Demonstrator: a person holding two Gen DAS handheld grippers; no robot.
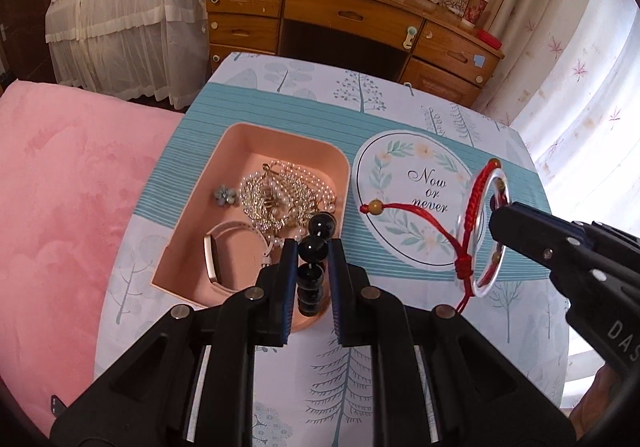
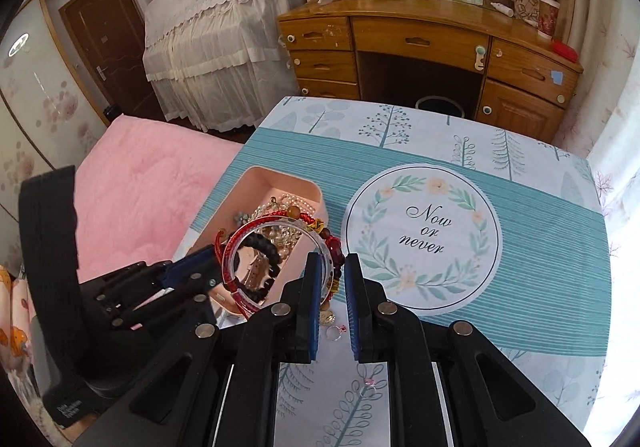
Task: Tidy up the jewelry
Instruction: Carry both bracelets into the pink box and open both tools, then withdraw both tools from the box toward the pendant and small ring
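A pink tray point(image 1: 340, 167) on the table holds pearl and gold chains point(image 1: 280, 191), a blue flower piece point(image 1: 226, 194) and a white band point(image 1: 212, 259). My left gripper point(image 1: 313, 247) is shut on a black bead bracelet point(image 1: 314, 247) above the tray's near right corner. My right gripper point(image 2: 333, 267) is shut on a clear bangle point(image 2: 280, 227) bundled with a red cord bracelet point(image 2: 232, 259); it shows in the left wrist view point(image 1: 496, 223) over the round print. The tray point(image 2: 256, 177) also shows in the right wrist view.
Small rings point(image 2: 334, 331) and a gold charm point(image 2: 326, 317) lie on the tablecloth near the right fingers. A pink bed point(image 1: 60, 187) lies left of the table. A wooden desk point(image 1: 340, 7) stands behind it. Curtains hang at right.
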